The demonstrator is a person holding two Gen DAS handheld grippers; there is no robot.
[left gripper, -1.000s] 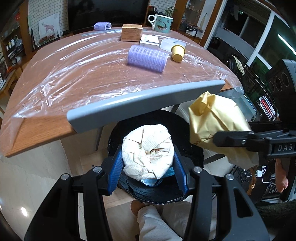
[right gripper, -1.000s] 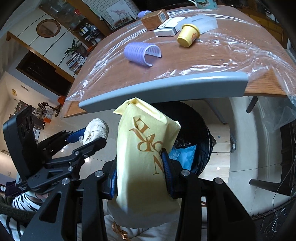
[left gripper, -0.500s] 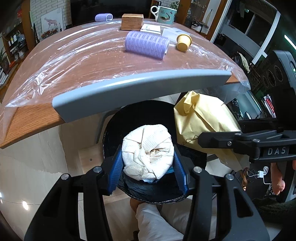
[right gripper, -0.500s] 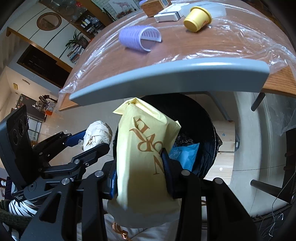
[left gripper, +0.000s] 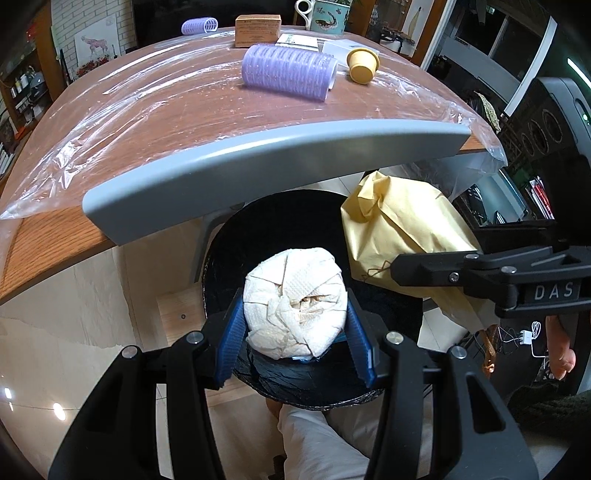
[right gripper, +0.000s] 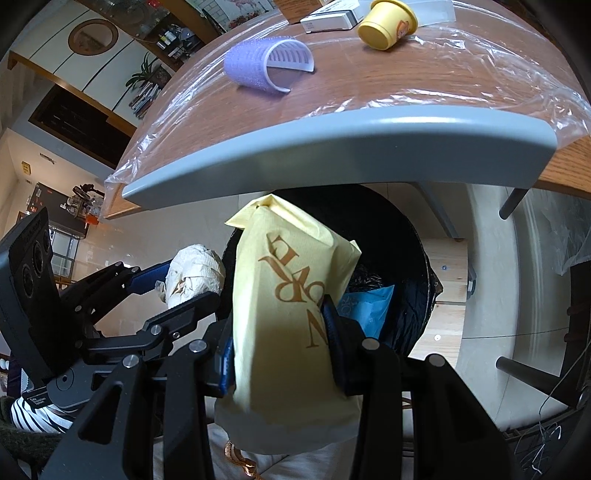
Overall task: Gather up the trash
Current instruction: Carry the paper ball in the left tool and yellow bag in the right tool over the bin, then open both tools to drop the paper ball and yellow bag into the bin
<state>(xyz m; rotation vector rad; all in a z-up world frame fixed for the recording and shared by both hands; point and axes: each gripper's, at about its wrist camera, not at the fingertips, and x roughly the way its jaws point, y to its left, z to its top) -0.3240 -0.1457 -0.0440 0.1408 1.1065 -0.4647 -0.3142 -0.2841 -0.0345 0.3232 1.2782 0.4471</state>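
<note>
My left gripper [left gripper: 295, 328] is shut on a crumpled white paper-towel wad [left gripper: 295, 302] and holds it over the open black-lined trash bin [left gripper: 229, 258] that stands below the table edge. My right gripper [right gripper: 280, 332] is shut on a yellow paper bag [right gripper: 288, 314] with brown lettering, held over the same bin [right gripper: 406, 240]. The bag also shows at the right of the left wrist view [left gripper: 399, 229], and the wad at the left of the right wrist view [right gripper: 195, 269]. A blue wrapper [right gripper: 369, 306] lies inside the bin.
A grey bar [left gripper: 258, 162] edges the plastic-covered wooden table [left gripper: 166, 110] just above the bin. On the table lie a purple hair roller [left gripper: 288, 70], a yellow cup [left gripper: 362, 66], a wooden box [left gripper: 258, 26], a mug [left gripper: 325, 14] and a second roller [left gripper: 199, 26].
Both grippers have moved forward and lower toward the table edge, with the bin mouth now larger beneath them. The wad and the yellow bag stay gripped.
</note>
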